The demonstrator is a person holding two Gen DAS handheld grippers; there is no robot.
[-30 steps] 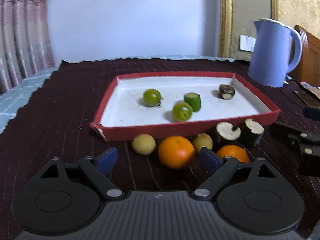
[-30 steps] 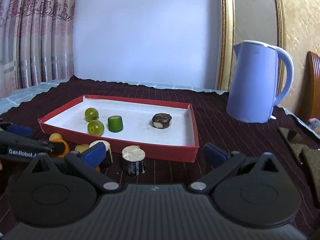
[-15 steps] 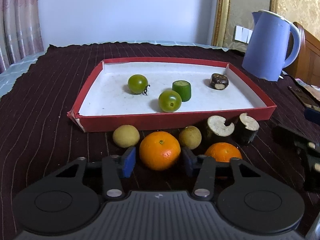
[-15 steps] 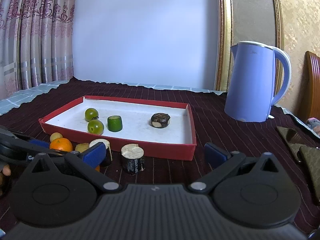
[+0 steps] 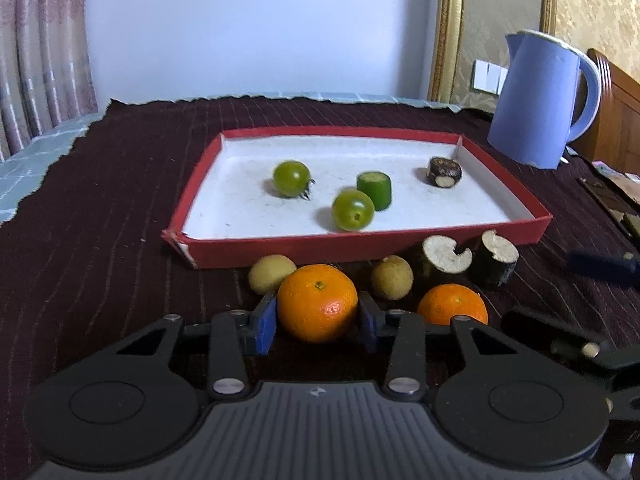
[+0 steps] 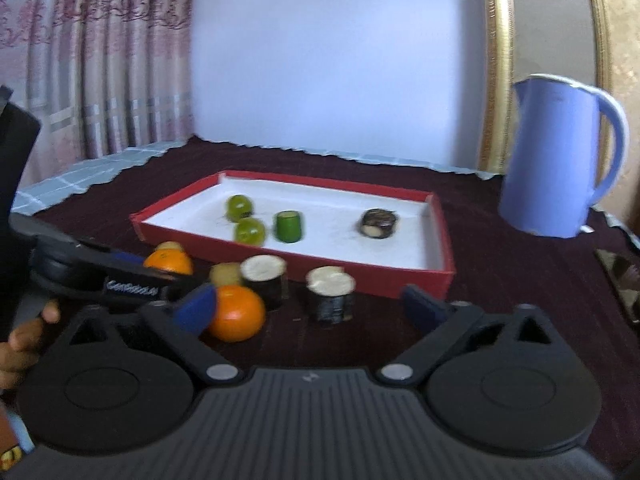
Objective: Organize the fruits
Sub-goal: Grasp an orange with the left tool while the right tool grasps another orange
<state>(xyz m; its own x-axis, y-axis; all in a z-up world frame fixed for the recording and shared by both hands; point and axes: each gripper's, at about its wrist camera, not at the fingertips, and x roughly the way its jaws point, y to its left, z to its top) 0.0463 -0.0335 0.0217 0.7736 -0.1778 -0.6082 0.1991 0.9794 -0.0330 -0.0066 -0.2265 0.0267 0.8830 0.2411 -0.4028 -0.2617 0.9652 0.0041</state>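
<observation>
My left gripper (image 5: 316, 320) is shut on an orange (image 5: 317, 300) that sits on the dark cloth in front of the red tray (image 5: 360, 246). A second orange (image 5: 452, 305), two pale round fruits (image 5: 271, 278) and two dark-skinned cut stumps (image 5: 442, 258) lie beside it. Inside the tray are two green tomatoes (image 5: 292, 178), a green cut piece (image 5: 375, 189) and a dark chunk (image 5: 444, 172). My right gripper (image 6: 308, 304) is closing its jaws around a cut stump (image 6: 330, 294) and the second orange (image 6: 237, 312); its pads touch neither.
A blue kettle (image 5: 540, 100) stands at the back right of the table. Dark flat items (image 6: 620, 280) lie at the right edge. A person's hand (image 6: 24, 340) holds the left gripper. Curtains hang at the left, a gold frame behind the kettle.
The left jaws closed from wide apart onto the orange. The right gripper tipped down a little toward the fruit in front of the tray, and its jaws have narrowed slightly.
</observation>
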